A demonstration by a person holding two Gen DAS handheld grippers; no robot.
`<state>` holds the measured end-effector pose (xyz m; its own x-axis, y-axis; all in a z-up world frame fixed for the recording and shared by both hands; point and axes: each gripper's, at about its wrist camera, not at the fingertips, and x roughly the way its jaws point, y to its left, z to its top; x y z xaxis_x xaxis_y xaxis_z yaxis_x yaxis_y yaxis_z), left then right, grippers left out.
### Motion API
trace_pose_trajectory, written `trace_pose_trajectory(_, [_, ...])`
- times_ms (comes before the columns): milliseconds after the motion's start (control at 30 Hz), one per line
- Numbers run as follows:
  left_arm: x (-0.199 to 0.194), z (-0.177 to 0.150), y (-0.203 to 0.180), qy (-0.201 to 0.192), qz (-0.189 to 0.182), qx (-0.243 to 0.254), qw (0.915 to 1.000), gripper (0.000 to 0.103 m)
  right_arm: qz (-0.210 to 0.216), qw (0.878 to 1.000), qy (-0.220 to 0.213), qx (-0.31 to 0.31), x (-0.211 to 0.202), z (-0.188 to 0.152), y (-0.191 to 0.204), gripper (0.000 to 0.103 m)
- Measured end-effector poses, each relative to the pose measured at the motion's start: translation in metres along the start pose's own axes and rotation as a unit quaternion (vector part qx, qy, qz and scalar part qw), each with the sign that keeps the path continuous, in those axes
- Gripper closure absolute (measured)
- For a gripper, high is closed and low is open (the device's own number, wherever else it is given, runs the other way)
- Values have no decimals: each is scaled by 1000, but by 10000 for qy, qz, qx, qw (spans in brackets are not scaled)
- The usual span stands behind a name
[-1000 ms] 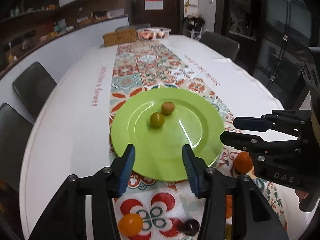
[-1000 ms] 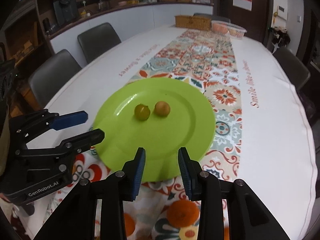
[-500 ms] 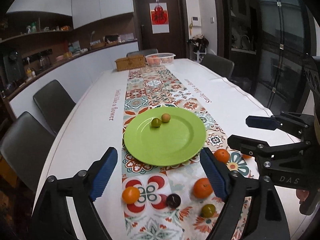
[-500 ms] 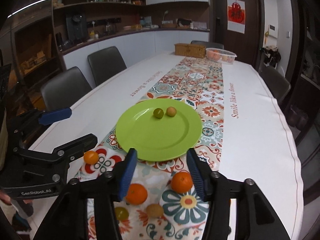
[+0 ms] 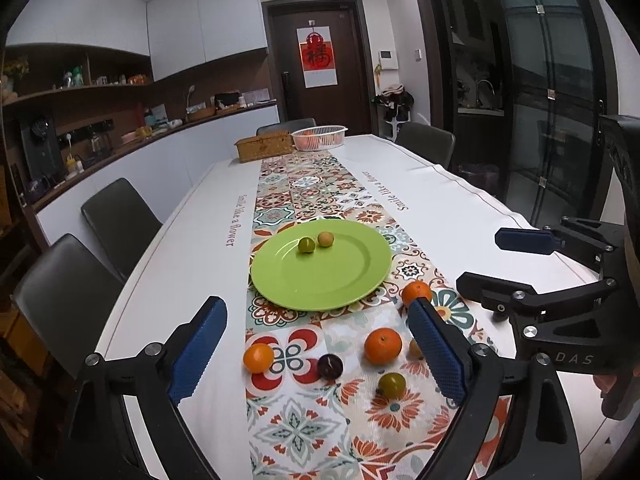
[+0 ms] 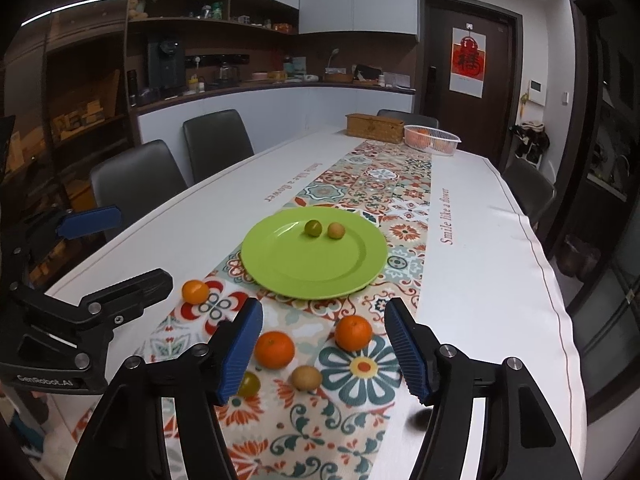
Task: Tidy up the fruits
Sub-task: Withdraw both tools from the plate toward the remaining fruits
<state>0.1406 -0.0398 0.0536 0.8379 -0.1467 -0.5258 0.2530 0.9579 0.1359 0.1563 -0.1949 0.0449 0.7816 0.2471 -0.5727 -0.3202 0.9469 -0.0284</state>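
Two fruits on green plate (image 5: 320, 276), left tongs (image 5: 318, 348), right tongs (image 6: 324, 348) gaping, empty.

Two wrist fisheyes, raised above near table end, facing down its length. Shared: green plate (image 5: 320, 268) (image 6: 314, 258), patterned runner (image 5: 316, 184) (image 6: 372, 188).

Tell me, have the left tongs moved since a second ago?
Yes. The left tongs pulled back from the green plate and opened wider.
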Motion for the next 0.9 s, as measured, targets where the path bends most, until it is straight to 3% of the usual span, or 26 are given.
trace_pose_trajectory(600, [12,-50,-29,22,-304,616,9976,11,-100,9973,376,-625,13,-47,8,39])
trace_pose_trajectory(900, [25,-61,-41,181,-718,956,9927,22,125,9938,652,-894,33,-59,12,40])
